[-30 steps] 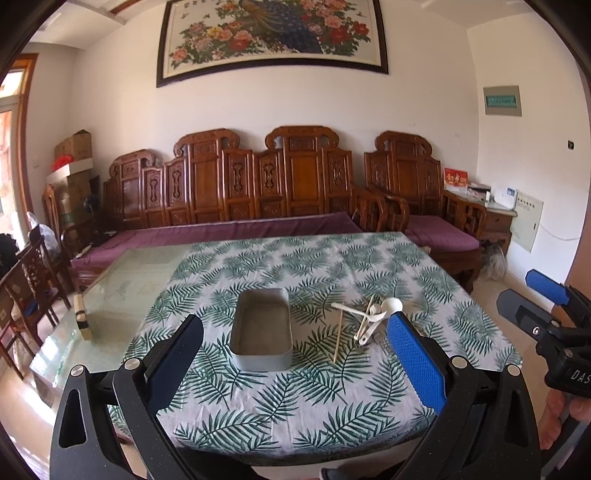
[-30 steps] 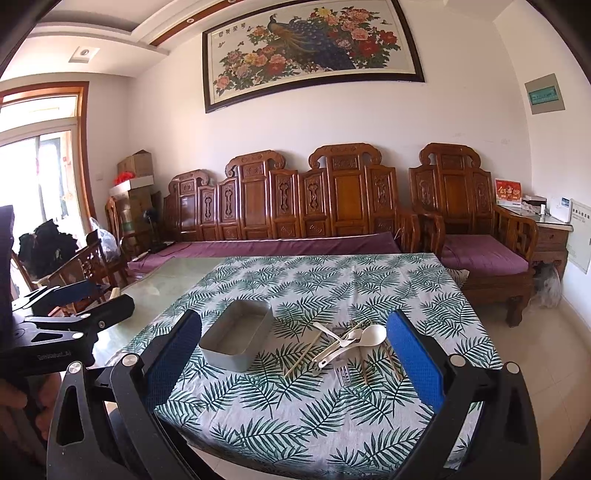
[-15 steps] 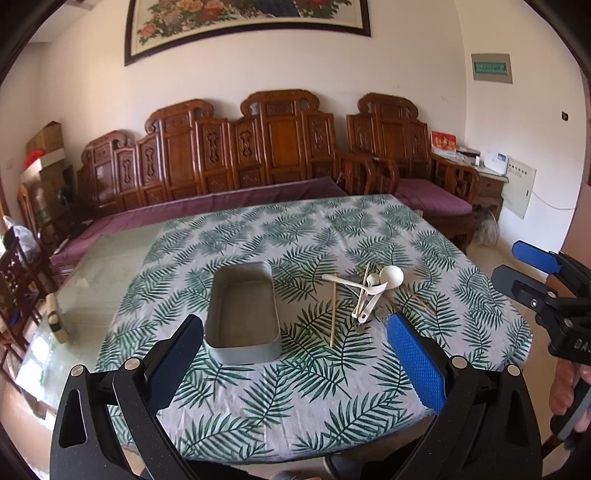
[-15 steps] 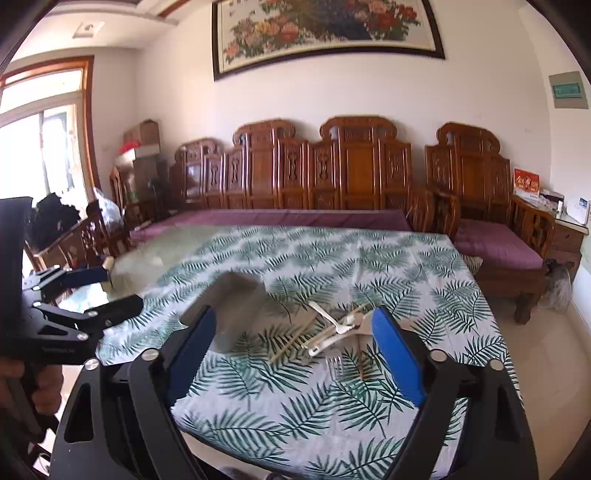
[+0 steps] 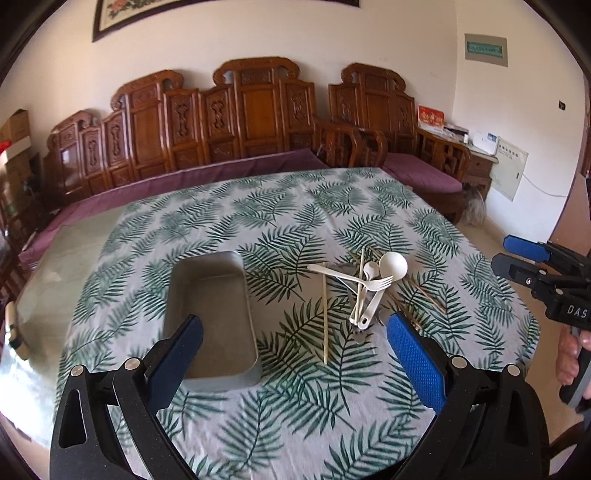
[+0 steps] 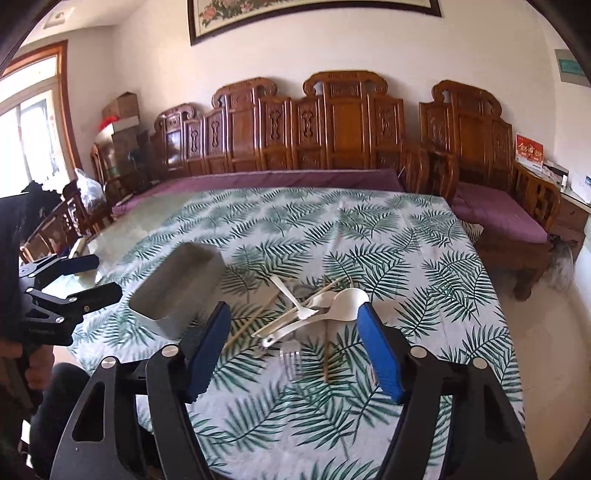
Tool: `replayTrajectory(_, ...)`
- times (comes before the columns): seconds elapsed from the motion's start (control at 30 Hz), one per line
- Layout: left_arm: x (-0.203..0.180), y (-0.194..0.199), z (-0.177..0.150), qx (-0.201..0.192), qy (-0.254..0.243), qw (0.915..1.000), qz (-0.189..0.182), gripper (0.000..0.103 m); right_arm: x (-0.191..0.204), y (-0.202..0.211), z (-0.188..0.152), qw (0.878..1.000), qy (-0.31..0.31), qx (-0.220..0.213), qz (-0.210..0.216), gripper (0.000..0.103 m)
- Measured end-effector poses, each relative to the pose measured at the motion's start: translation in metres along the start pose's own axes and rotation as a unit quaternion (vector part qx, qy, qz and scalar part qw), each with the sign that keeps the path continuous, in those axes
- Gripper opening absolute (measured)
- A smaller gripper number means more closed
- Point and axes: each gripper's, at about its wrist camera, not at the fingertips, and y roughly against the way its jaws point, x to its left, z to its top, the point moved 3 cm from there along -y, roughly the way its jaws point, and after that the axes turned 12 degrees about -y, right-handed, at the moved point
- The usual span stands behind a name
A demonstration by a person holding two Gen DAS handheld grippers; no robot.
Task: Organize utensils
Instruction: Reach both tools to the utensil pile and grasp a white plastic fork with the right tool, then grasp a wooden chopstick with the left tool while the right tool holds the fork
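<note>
A: The fingers first. The left gripper (image 5: 293,356) has its fingers (image 5: 415,363) spread wide with nothing between the pads; they hang above the near edge of the tabletop (image 5: 295,417), touching nothing. One dark pad sits in front of the near end of the metal tray (image 5: 212,317).

B: And the right gripper (image 6: 295,350)?

A: Its blue-padded fingers (image 6: 378,354) are narrowing at this moment, though a good gap remains. Nothing is pinched between them; they are clear of the leaf-print cloth (image 6: 332,236) and framed over the pile of utensils.

B: Where do the utensils lie?

A: Just beyond the fingertips, right of the tray and apart from it. A metal fork (image 6: 290,360) lies nearest, tines toward the camera. Past it is a heap of white plastic pieces: a large spoon (image 5: 382,280), a small spoon (image 5: 365,284) and a plastic fork (image 5: 349,275) crossing over them. Pale chopsticks (image 5: 325,314) run through and beside the heap, one lying alone between heap and tray.

B: Anything in the tray?

A: No, it stands empty, long side running away from the viewer.

B: And behind?

A: The cloth covers most of the tabletop, with bare glass at the left. Beyond stands a carved wooden bench (image 5: 255,118) with purple cushions, and a framed flower picture (image 6: 314,14) on the wall.
</note>
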Motion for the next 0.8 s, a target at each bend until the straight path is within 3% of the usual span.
replayTrajectory(0.17,0.003,-0.038,0.003,0.014,-0.003,0.9997,-0.02,0.094,-0.01,-0.038,0.004,1.0,0.008,0.028,-0.002,0.069)
replayTrajectory(0.37,0.002,-0.074,0.006,0.023,0.0,0.9985,-0.049,0.081,-0.012,-0.095,0.005,0.997,0.026,0.067,0.009,0.057)
replayTrajectory(0.53,-0.008,-0.087,-0.003,0.031,0.005,0.9962,-0.081,0.072,-0.002,-0.145,0.007,0.992,0.054,0.109,0.031,0.041)
replayTrajectory(0.8,-0.021,-0.1,-0.013,0.043,0.007,0.9919,-0.119,0.061,0.006,-0.216,-0.003,0.979,0.074,0.184,0.038,0.028)
